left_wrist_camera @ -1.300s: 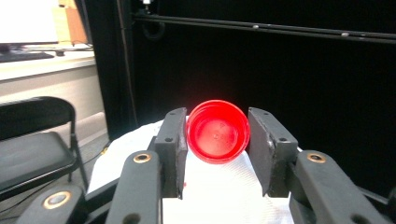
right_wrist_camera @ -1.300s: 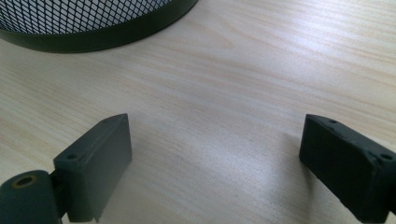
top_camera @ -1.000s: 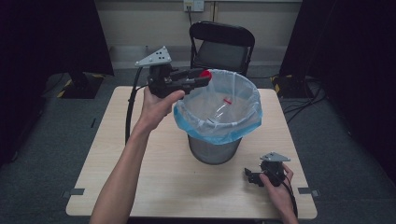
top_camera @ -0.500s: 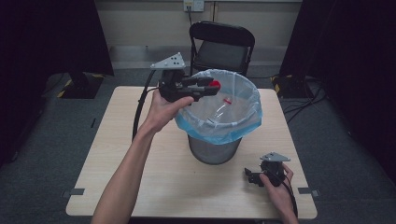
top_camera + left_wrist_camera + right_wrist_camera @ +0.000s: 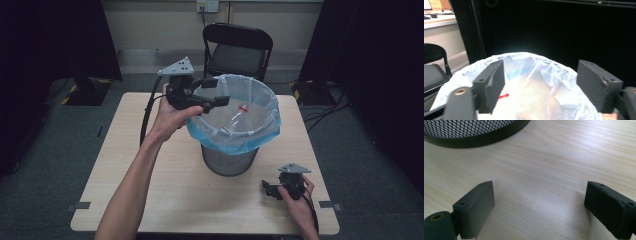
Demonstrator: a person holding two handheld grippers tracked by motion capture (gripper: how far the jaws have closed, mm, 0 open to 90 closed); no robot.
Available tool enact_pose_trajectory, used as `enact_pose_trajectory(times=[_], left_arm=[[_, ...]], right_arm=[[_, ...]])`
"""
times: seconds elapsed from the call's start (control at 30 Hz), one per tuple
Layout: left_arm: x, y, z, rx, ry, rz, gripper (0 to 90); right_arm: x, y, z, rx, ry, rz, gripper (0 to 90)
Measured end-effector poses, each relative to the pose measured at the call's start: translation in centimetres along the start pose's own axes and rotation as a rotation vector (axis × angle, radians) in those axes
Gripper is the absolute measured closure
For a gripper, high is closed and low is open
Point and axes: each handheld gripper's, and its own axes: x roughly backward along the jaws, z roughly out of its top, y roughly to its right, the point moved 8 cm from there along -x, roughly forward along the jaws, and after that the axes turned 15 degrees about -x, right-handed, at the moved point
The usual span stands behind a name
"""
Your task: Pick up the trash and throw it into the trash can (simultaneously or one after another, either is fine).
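A black mesh waste bin [image 5: 229, 161] with a blue-rimmed clear liner [image 5: 260, 131] stands mid-table. Inside it lies a clear plastic bottle [image 5: 234, 119] with a red cap [image 5: 243, 108]. My left gripper [image 5: 216, 96] hangs over the bin's left rim, open and holding nothing. In the left gripper view its gripper [image 5: 540, 77] looks across the liner [image 5: 544, 82], with a red bit [image 5: 504, 95] down inside. My right gripper [image 5: 272, 190] rests open on the table at the front right. In the right gripper view its gripper [image 5: 539, 195] faces bare wood, with the bin's base [image 5: 474, 135] beyond.
The wooden table [image 5: 125, 170] has bare room to the left of and in front of the bin. A black folding chair [image 5: 237, 52] stands behind the table's far edge. Dark curtains hang at both sides.
A red-tipped thing seen at my left gripper's jaws over the bin rim is gone from them, and the jaws now stand open. The right gripper has not moved.
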Motion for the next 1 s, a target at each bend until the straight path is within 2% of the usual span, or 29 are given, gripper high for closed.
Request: enact_pose_trajectory(times=[0.03, 0.1, 0.23, 0.33, 0.4, 0.57, 0.8, 0.93, 1.0], left_arm=[[0.1, -0.1, 0.0, 0.007, 0.006, 0.006, 19.3], [0.5, -0.2, 0.1, 0.022, 0.022, -0.008, 19.4], [1.4, -0.7, 0.1, 0.028, 0.031, 0.014, 18.1], [2.3, -1.2, -0.2, 0.028, 0.033, 0.046, 18.3], [2.9, -1.6, -0.4, 0.044, 0.042, 0.054, 20.4], [4.0, -2.4, -1.3, 0.06, 0.03, 0.078, 20.0], [5.2, -2.9, -1.7, 0.059, 0.025, 0.104, 22.6], [5.9, -3.1, -2.1, 0.074, 0.024, 0.114, 21.2], [6.4, -3.5, -2.4, 0.081, 0.002, 0.146, 21.0]], right_arm=[[0.0, 0.0, 0.0, 0.0, 0.0, 0.0, 8.5], [0.0, 0.0, 0.0, 0.0, 0.0, 0.0, 8.5], [0.0, 0.0, 0.0, 0.001, 0.0, 0.0, 8.5], [0.0, 0.0, 0.0, 0.0, 0.0, 0.0, 8.5], [0.0, 0.0, 0.0, 0.001, 0.0, 0.0, 8.5], [0.0, 0.0, 0.0, 0.001, 0.0, 0.0, 8.5], [0.0, 0.0, 0.0, 0.003, 0.001, 0.002, 8.5], [0.0, 0.0, 0.0, 0.001, 0.0, 0.0, 8.5], [0.0, 0.0, 0.0, 0.001, 0.0, 0.0, 8.5]])
